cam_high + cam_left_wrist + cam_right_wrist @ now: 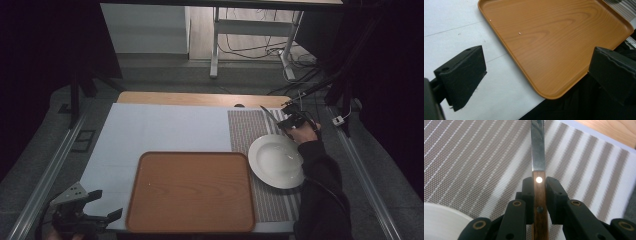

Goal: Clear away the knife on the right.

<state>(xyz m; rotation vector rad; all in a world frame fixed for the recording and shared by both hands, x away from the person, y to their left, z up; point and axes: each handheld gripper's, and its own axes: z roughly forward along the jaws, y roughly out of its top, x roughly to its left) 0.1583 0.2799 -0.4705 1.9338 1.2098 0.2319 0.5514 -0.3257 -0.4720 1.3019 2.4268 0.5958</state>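
Note:
My right gripper (pixel 539 185) is shut on the wooden handle of a knife (pixel 538 150), whose steel blade points away over the striped placemat (pixel 474 157). From above, that gripper (pixel 289 121) is at the table's far right, just beyond a white plate (pixel 276 161) on the placemat (pixel 245 131), with the knife (pixel 267 115) sticking out to the left. A wooden tray (pixel 190 191) lies in the near middle. My left gripper (pixel 85 210) rests at the near left corner, open, its jaws wide apart with nothing between them beside the tray (pixel 554 42).
A pale sheet (pixel 160 130) covers the tabletop. The person's dark sleeve (pixel 322 195) reaches in along the right side. Metal rails (pixel 50 170) run down both sides of the table. A desk frame with cables (pixel 250 45) stands on the floor beyond.

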